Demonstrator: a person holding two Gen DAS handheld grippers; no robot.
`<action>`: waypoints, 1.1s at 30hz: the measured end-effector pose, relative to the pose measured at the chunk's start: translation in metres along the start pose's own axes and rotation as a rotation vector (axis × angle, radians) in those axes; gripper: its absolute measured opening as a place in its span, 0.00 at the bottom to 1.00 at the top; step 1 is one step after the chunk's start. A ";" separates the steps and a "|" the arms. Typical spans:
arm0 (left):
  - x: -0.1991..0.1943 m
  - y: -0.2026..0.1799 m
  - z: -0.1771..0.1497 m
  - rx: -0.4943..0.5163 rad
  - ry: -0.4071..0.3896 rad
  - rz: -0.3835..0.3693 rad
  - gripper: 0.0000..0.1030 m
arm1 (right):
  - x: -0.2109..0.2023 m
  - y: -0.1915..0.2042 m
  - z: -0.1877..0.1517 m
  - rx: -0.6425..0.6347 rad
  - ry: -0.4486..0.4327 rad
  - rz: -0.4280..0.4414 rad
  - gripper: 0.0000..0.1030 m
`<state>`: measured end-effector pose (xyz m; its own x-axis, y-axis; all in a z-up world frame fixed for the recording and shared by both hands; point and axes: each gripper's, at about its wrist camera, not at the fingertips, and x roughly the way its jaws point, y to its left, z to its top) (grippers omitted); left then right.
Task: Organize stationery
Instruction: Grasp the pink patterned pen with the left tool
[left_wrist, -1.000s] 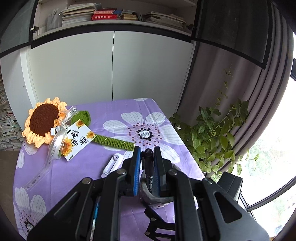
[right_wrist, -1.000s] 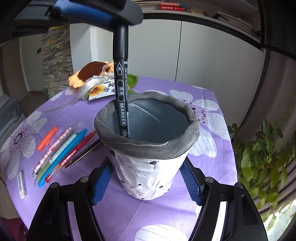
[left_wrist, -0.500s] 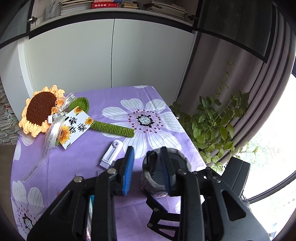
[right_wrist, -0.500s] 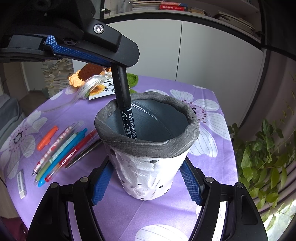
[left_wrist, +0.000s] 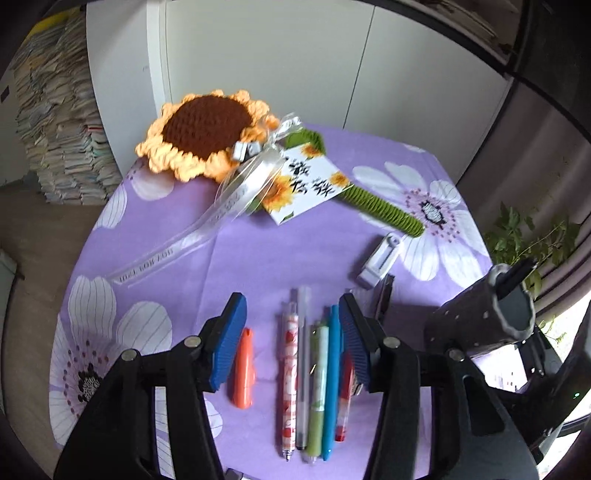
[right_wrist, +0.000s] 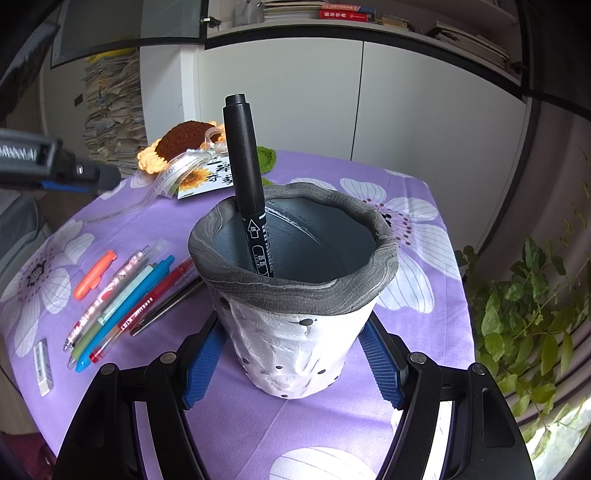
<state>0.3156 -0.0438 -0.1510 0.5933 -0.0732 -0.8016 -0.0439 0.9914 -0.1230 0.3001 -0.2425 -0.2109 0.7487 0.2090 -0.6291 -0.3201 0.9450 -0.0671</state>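
between the left gripper's (left_wrist: 291, 334) blue pads, a row of pens (left_wrist: 314, 384) lies on the table (left_wrist: 258, 258), and nothing is held; the jaws have just been opening and stand part-way apart, hanging above the pens with no pad touching one. at 9 o'clock of the row, just beside the left pad, lies a short orange highlighter (left_wrist: 243, 373). the row itself runs from 12 to 6 o'clock: a red-patterned pen (left_wrist: 289, 376), a clear one, a green one, a blue pen (left_wrist: 332, 380) and a red one half hidden under the right pad. these look light, stiff, smooth plastic barrels, likely to roll or slip, and they lie touching side by side, so taking one alone seems hard. my judgement is that the outermost piece, the highlighter or the patterned pen, is the easiest, pinched across the middle of its barrel so it hangs level.

at 1 o'clock of the row lies a small white correction tape (left_wrist: 380, 262), well apart from the rest.

the right gripper (right_wrist: 291, 363) has its jaws clamped on the lower wall of the pen cup (right_wrist: 295, 314), pads pressed at 9 and 3 o'clock. it looks rigid, rough-surfaced and fairly heavy, perhaps brittle, so a steady low hold suits it. a black marker (right_wrist: 245, 177) stands in it, leaning on the rim at 10 o'clock. at the far 11 o'clock rests a crocheted sunflower (right_wrist: 177, 147).
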 end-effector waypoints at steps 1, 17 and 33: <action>0.005 0.002 -0.003 0.000 0.015 0.005 0.42 | 0.000 0.000 0.000 0.000 0.000 0.000 0.71; 0.044 0.012 -0.011 0.005 0.121 0.031 0.28 | 0.000 0.000 0.000 0.001 0.003 -0.001 0.71; 0.052 0.023 -0.011 -0.002 0.143 0.076 0.28 | 0.000 0.000 0.000 0.001 0.004 -0.001 0.71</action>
<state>0.3361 -0.0256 -0.2019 0.4675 -0.0132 -0.8839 -0.0855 0.9945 -0.0600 0.3005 -0.2428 -0.2111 0.7465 0.2069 -0.6325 -0.3188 0.9455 -0.0669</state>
